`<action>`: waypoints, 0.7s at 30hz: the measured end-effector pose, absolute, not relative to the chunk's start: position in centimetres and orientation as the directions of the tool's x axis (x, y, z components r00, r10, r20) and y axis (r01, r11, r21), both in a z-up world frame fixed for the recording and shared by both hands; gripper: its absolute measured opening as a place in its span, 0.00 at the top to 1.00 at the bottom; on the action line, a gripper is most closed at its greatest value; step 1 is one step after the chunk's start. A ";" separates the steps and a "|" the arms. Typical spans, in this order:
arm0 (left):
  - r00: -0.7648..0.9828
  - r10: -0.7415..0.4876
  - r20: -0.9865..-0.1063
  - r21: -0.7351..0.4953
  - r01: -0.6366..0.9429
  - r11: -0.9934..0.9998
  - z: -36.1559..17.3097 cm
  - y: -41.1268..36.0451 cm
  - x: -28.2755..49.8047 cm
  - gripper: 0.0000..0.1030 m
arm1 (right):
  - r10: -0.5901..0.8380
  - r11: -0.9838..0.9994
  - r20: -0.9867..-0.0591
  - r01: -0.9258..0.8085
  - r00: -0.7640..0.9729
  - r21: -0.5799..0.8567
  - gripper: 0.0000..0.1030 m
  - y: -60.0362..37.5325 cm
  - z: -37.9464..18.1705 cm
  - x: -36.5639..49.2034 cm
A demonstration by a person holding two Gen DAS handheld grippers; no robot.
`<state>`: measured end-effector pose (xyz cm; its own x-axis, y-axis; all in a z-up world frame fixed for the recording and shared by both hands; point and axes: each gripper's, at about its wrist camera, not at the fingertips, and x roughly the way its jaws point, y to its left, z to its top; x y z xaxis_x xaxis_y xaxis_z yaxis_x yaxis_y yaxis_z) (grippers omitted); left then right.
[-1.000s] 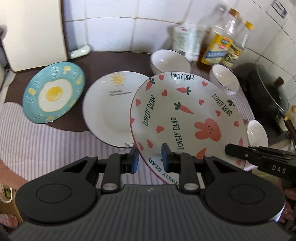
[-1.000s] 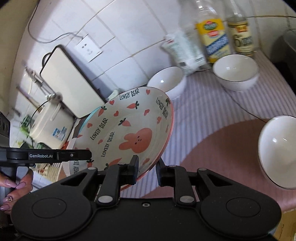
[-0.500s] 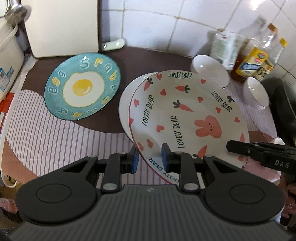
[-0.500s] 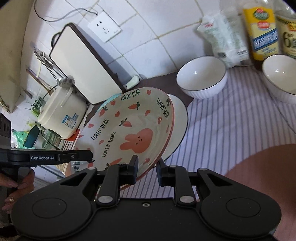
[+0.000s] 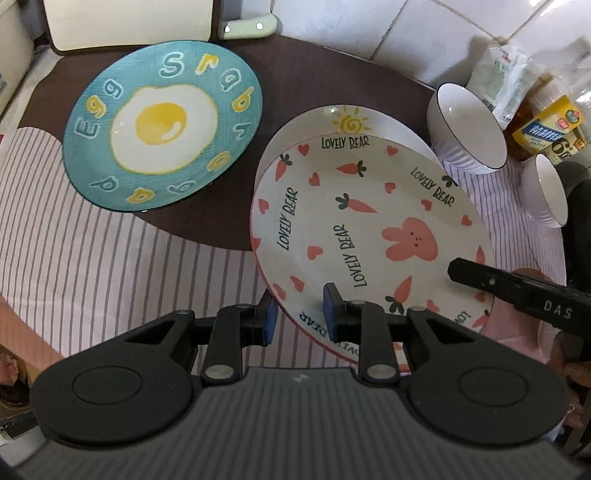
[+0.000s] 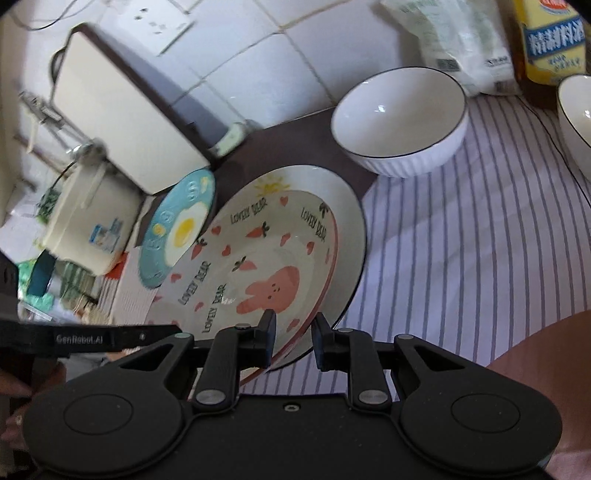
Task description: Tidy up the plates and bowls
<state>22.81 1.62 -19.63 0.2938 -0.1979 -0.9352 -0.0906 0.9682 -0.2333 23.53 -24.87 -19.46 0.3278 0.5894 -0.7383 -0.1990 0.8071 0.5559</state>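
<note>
Bear plate (image 5: 369, 229): both grippers (image 5: 299, 317) (image 6: 293, 338), jaws clamped on rim; lower level, centred onto sun plate (image 5: 347, 120), then release.

Bare striped table (image 5: 110, 266) lies open below the round blue egg-printed plate (image 5: 162, 122). Two white ribbed bowls (image 5: 465, 129) crowd the right. A cream cutting board (image 5: 125, 22) blocks the back.

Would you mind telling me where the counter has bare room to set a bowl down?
Free: striped mat below the egg plate, and striped mat right of the stacked plates. Crowded: back corner with bowls and bottles.
</note>
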 end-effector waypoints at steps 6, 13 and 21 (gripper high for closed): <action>0.266 -0.197 -0.944 -0.227 -0.085 0.970 -20.0 1.4 23.8 0.77 | 0.528 0.849 -0.792 -0.200 0.305 0.489 0.76 -24.1 -19.2 24.3; 0.223 -0.196 -0.955 -0.227 -0.120 0.967 -21.1 1.2 23.6 0.77 | 0.396 0.913 -0.875 -0.223 0.279 0.342 0.69 -22.0 -18.7 24.0; 0.239 -0.166 -0.957 -0.202 -0.134 0.970 -21.5 0.9 23.5 0.77 | 0.277 0.939 -0.902 -0.293 0.331 0.181 0.58 -19.5 -18.8 23.3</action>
<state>23.47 0.94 -21.52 0.2388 -0.1660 -0.9568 -0.1343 0.9702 -0.2019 23.29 -19.49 -18.85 0.3308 0.2773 -0.9020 -0.2926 0.9389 0.1813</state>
